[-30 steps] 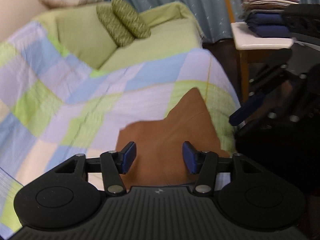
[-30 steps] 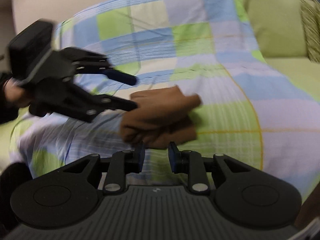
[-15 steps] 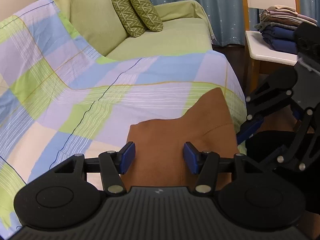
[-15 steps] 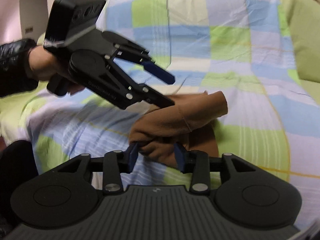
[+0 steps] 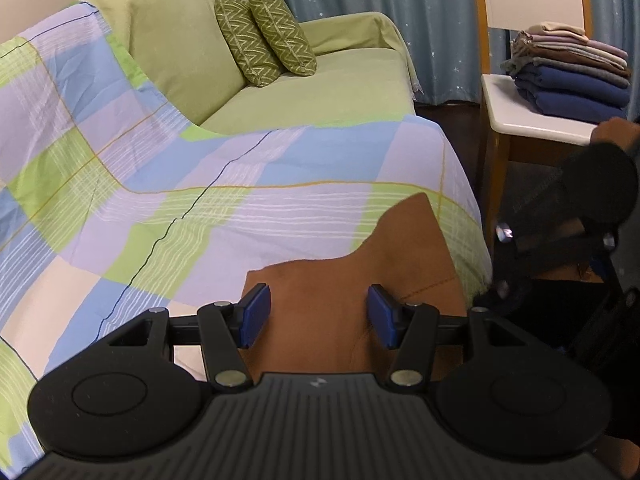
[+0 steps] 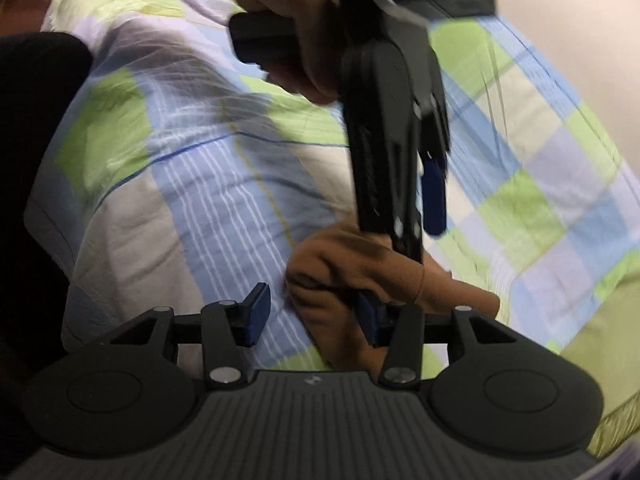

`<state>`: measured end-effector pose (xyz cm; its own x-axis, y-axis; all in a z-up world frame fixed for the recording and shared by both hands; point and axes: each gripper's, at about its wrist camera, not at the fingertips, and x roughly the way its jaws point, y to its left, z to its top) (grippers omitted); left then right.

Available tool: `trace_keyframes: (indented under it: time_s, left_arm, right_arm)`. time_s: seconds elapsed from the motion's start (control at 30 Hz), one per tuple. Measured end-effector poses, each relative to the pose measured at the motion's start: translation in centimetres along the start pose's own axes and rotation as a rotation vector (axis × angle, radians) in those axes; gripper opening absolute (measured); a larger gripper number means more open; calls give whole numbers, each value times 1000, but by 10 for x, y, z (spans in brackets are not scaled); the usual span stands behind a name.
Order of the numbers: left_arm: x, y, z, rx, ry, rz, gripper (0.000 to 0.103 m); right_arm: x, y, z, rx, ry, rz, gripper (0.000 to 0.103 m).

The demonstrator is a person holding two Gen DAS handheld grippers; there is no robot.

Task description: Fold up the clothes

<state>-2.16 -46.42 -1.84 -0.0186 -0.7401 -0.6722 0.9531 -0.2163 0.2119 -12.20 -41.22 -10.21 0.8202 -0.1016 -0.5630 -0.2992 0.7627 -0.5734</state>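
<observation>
- Brown garment (image 5: 360, 280) lay crumpled on checked bedsheet (image 5: 200, 208), near the sheet's edge
- Left gripper (image 5: 319, 316): jaws spread, garment seen between the blue pads (image 5: 256, 314) but neither pad pressing on it
- Right gripper (image 6: 310, 318): jaws parted, nothing pinched; garment (image 6: 344, 276) lay against the right-hand pad, left-hand pad over bare sheet
- Right wrist view blurred; hand (image 6: 288, 20) holding the left gripper (image 6: 424, 216) visible above the garment
- Background: green sofa (image 5: 312, 92) with two patterned cushions (image 5: 264, 36); folded clothes stack (image 5: 568, 68) on chair (image 5: 532, 124)
</observation>
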Motion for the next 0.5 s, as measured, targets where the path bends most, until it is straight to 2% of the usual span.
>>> trace_keyframes:
  time_s: [0.07,0.17,0.3,0.33,0.43,0.5]
  left_arm:
    - [1,1,1,-8,0,0,58]
    - [10,-4,1,3,19,1,58]
    - [31,-16,-3,50,60,21,58]
    - [33,-17,-4,53,60,24,58]
    - [38,-17,-7,62,58,32,59]
    - [37,-15,-8,68,56,37,61]
  right_arm:
    - [4,6,0,-58,12,13,44]
    - [9,9,3,-107,27,29,36]
    - [6,13,1,-148,36,38,35]
    - [3,11,0,-126,38,45,35]
    - [-12,-5,-6,89,36,85,30]
    - [-25,-18,-15,258,21,59,30]
